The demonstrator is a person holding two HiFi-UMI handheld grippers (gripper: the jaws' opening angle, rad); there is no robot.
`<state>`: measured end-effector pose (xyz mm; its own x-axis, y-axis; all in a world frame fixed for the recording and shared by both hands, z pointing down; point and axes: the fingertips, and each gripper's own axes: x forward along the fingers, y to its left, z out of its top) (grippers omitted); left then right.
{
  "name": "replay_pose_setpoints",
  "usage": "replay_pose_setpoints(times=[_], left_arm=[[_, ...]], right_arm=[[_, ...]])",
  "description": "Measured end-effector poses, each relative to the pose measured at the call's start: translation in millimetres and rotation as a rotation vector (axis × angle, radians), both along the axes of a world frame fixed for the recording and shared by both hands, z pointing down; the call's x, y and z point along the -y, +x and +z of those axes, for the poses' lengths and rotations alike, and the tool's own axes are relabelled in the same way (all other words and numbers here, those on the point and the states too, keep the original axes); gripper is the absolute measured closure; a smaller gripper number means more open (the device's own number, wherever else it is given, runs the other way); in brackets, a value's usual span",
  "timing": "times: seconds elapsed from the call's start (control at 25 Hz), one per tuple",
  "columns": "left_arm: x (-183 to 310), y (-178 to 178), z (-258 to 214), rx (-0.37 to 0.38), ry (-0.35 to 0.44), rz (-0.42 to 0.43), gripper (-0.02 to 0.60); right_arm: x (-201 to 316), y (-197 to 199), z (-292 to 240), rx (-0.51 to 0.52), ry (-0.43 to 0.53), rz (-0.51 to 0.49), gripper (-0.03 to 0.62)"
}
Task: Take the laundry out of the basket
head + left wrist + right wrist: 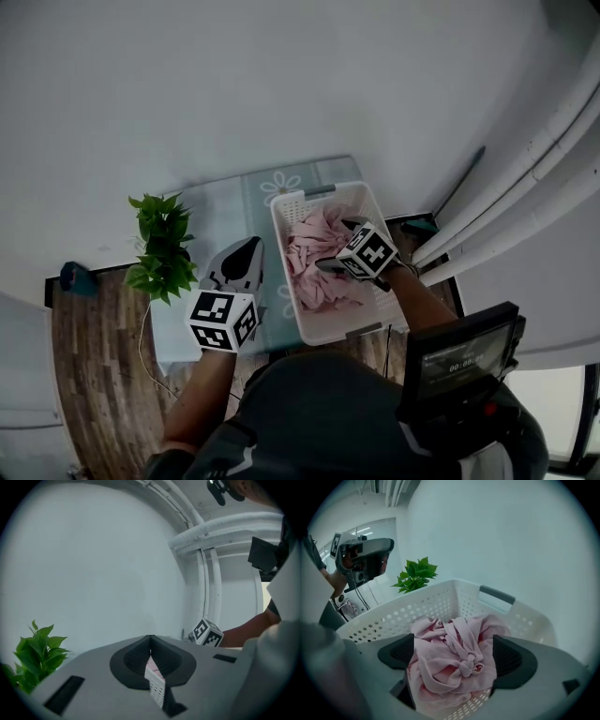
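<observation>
- A white perforated plastic laundry basket (293, 206) (422, 609) stands on a low table covered with a pale blue-green cloth printed with white flowers (234, 206). One dark grey handle shows on the basket's far rim.
- The laundry – a crumpled, knotted bundle of pale pink cloth (314, 262) (450, 658) – lies inside the basket, heaped against its floor and walls.
- The right gripper (336, 246) (453, 653) hangs over the basket's open top, tilted down into it. Its jaws stand wide apart, one dark ribbed pad on each side of the pink bundle. The cloth fills the gap between them, but the pads are not pressed into it.
- The left gripper (246, 253) (150, 641) is outside the basket, just beside its left wall and above the floral cloth. Its jaws are together and the tips meet. Only a thin slit lower down lets a sliver of the basket's white wall and pink cloth show through. Nothing is between them.
- A green leafy plant (161, 246) (35, 653) (416, 573) stands well to the left of the basket, at the table's left edge.
- Brown wood-plank floor (94, 366) shows beyond the plant, further left of the basket – a plain white wall rises behind the basket's far side.
</observation>
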<state>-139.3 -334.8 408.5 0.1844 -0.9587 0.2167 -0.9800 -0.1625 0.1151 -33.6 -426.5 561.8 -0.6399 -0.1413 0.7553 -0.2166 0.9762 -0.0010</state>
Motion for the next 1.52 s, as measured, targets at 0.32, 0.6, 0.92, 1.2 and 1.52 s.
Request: replay_pose_setpoints(times=[0.32, 0.6, 0.92, 1.2, 1.52], left_arm=[[5, -6, 28, -0.042, -0.056, -0.051, 0.572], [7, -12, 39, -0.05, -0.09, -0.077, 0.572], [10, -13, 51, -0.057, -0.126, -0.088, 0.572], [7, -17, 53, -0.054, -0.142, -0.098, 0.572], [12, -15, 53, -0.062, -0.14, -0.093, 0.572]], right_arm=[[23, -9, 59, -0.157, 0.002, 0.017, 0.078], [26, -14, 99, -0.233, -0.094, 0.01, 0.072], [12, -15, 132, -0.258, -0.259, -0.034, 0.075], [6, -16, 137, -0.256, -0.259, -0.026, 0.188], [7, -20, 134, -0.2, -0.204, 0.053, 0.321]])
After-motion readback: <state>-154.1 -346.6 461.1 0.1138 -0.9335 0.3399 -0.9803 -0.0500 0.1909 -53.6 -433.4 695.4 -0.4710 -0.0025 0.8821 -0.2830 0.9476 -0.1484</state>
